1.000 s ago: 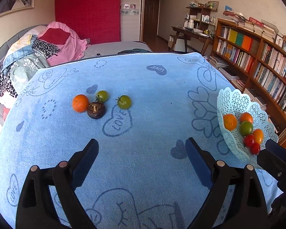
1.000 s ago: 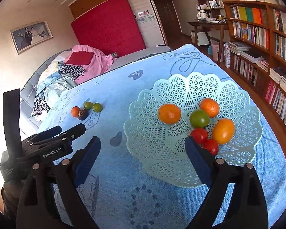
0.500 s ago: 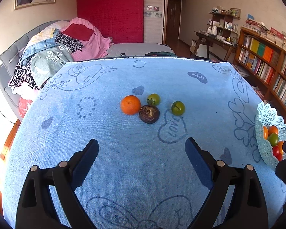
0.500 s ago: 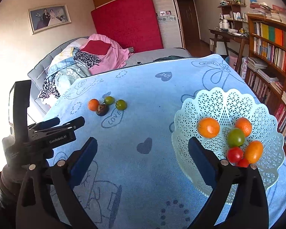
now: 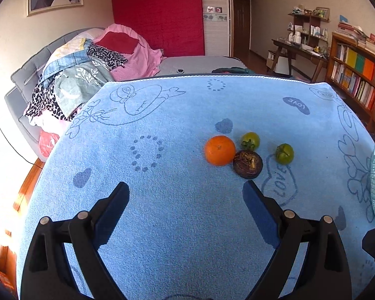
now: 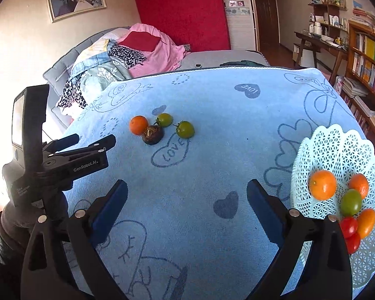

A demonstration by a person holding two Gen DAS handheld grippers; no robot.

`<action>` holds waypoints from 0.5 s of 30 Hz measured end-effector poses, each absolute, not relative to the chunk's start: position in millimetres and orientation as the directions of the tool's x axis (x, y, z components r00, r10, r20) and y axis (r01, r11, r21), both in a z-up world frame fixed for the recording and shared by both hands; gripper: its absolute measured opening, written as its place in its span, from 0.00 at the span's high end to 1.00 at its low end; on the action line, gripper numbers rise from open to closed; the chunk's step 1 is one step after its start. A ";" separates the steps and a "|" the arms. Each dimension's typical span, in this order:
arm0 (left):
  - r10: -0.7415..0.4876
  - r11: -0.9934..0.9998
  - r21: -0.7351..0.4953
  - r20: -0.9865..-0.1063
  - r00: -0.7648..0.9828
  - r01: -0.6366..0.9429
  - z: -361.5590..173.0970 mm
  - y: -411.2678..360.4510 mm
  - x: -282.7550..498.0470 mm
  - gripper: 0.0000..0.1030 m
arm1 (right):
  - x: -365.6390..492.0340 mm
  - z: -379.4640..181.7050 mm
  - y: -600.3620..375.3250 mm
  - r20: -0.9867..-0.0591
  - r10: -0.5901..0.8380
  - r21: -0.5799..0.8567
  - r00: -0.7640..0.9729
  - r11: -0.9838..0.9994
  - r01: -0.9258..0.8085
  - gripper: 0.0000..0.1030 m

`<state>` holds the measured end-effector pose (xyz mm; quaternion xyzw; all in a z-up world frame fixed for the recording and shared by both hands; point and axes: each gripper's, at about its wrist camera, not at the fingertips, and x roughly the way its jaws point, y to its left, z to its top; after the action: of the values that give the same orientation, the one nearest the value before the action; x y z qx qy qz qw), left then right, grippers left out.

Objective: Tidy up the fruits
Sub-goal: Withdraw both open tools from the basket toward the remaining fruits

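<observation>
Bedroom clutter rings my work area: a bed piled with clothes behind, bookshelves off to one side, and a counter draped in a blue towel printed with hearts. My left hand-held gripper hangs over bare towel with its jaws spread wide and nothing between them. Ahead of it and a little toward its right finger sits the loose cluster: an orange touching a dark brown mangosteen, one green tomato just behind them, and a second green tomato a bit apart on the far side. My right hand-held gripper is also empty, its jaws having just been opening to their full spread, with the pale lattice basket beside its right finger already holding oranges, a green tomato and red ones. I judge the left pick comes next. The risk I see is crowding: if I close on the orange, a finger may nudge the mangosteen or send a tomato rolling across the towel toward the edge, since everything here is round. None of these fruits has a real long axis; the mangosteen lies with its dried calyx facing up toward me, and both tomato stems point up and slightly sideways, so any approach angle grips about the same.
</observation>
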<state>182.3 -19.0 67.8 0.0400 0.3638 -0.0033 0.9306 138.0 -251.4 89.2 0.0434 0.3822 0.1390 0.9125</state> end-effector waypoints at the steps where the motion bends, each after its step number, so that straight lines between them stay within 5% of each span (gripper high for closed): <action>1: 0.028 0.997 0.073 -0.679 0.734 0.029 66.3 -16.1 184.4 0.11 | 141.8 87.2 -248.4 -0.689 0.286 0.183 0.666 0.958 -0.222 0.05; 15: 0.048 0.998 0.065 -0.683 0.728 -0.005 56.7 11.3 193.0 0.11 | 205.8 63.2 -202.5 -0.698 0.289 0.134 0.655 0.952 -0.276 0.05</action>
<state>193.0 11.3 56.7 0.0291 0.3682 0.0144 0.9292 205.8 -202.5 63.2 0.0079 0.3853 0.1553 0.9096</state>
